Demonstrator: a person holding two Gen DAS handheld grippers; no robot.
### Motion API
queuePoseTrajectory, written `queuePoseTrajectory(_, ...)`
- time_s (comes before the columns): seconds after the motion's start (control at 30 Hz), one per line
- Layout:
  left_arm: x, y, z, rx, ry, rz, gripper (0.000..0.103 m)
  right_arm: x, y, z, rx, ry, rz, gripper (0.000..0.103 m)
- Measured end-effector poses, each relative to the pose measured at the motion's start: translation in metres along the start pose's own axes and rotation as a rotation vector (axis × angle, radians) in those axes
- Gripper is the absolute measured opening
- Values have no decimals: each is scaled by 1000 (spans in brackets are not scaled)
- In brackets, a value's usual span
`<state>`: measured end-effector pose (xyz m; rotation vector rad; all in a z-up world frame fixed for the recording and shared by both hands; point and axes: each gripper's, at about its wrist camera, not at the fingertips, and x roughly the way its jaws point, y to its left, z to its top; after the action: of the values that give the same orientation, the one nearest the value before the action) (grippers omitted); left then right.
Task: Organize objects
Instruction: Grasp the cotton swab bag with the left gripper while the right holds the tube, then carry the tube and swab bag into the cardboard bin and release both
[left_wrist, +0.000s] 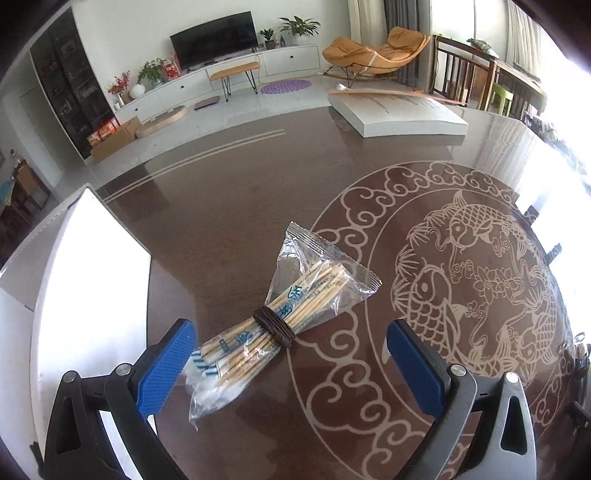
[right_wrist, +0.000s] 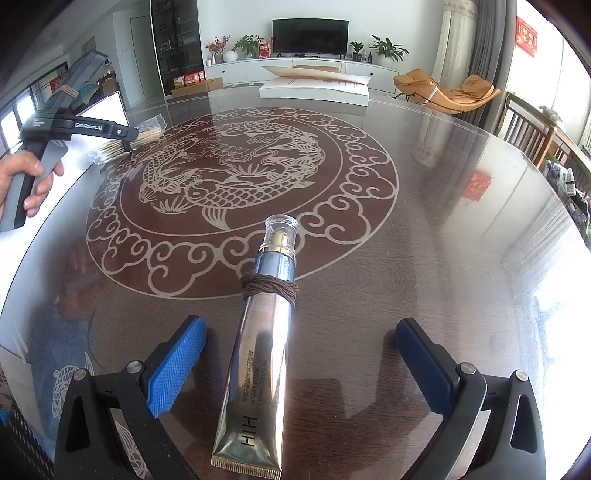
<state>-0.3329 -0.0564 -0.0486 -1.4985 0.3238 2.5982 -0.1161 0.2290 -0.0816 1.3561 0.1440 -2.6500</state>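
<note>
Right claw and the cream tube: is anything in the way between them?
Nothing visible. The right claw is open, and the cream tube lies on the table between its fingers, unobstructed.

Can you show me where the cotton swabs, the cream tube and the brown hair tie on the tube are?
Swabs (left_wrist: 258, 334): left wrist view, sticks beside the band.
Tube (right_wrist: 258, 354): right wrist view, silver body.
Hair tie (right_wrist: 271, 288): right wrist view, coils around the tube.

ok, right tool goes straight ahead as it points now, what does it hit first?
Likely the cream tube lying lengthwise between the open right tool's fingers, cap pointing away. Height above the table is unclear, so it might pass over.
</note>
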Motion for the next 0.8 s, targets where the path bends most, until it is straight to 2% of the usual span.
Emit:
queuePoseTrajectory(0.07, 20, 2, 3, 12, 60, -31, 103, 0, 0, 0, 0, 0, 0, 102)
queuePoseTrajectory(0.1, 23, 3, 0, 13, 57, -42, 103, 0, 0, 0, 0, 0, 0, 102)
queuePoseTrajectory(0.13, 21, 4, -3, 4, 27, -73, 88, 0, 0, 0, 0, 0, 0, 102)
queuePoseTrajectory(0.17, 16, 7, -6, -20, 5, -102, 59, 0, 0, 0, 0, 0, 0, 102)
queuePoseTrajectory(0.23, 6, 8, -15, -78, -15, -110, 28, 0, 0, 0, 0, 0, 1, 102)
queuePoseTrajectory(0.3, -6, 2, -32, -118, -26, -126, 28, 0, 0, 0, 0, 0, 1, 102)
queuePoseTrajectory(0.57, -69, -54, -137, -194, -43, -59, 29, 0, 0, 0, 0, 0, 1, 102)
queuePoseTrajectory(0.8, -83, -69, -163, -183, -52, -25, 29, -1, 0, 0, 0, 0, 1, 102)
